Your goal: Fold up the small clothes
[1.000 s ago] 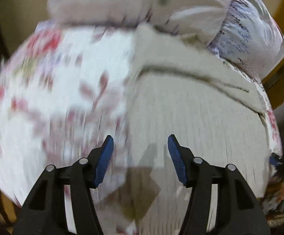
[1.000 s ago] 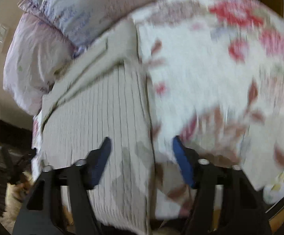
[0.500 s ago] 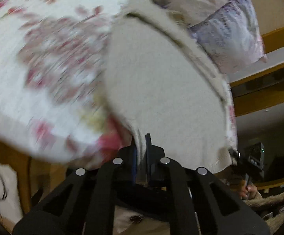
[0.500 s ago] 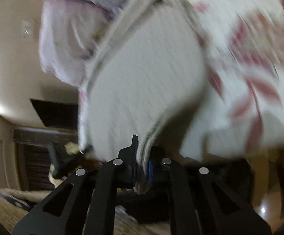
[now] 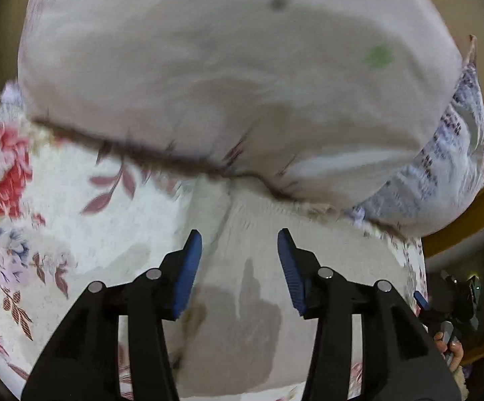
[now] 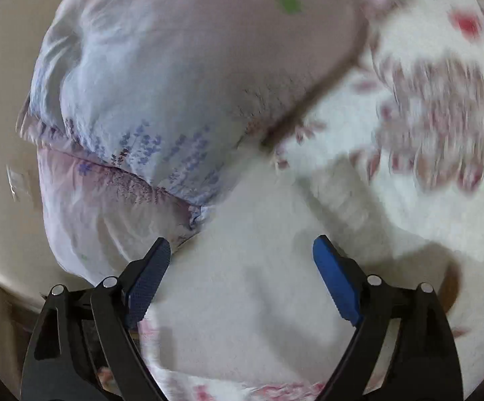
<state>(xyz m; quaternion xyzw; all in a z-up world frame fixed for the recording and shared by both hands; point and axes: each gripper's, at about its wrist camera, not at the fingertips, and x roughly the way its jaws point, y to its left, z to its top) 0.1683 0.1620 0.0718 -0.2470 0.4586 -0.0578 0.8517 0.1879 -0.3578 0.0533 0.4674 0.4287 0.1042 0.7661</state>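
Hovering wide open, both the left gripper (image 5: 239, 245) and right gripper (image 6: 242, 255) should pinch this floppy, light knit garment (image 5: 258, 284) by its edge.

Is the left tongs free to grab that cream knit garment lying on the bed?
Probably yes: the left tongs hang open right over the cream garment, nothing between them.

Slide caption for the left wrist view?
Open left hand-held gripper above cream knitted garment on floral bedspread, beside pillow.
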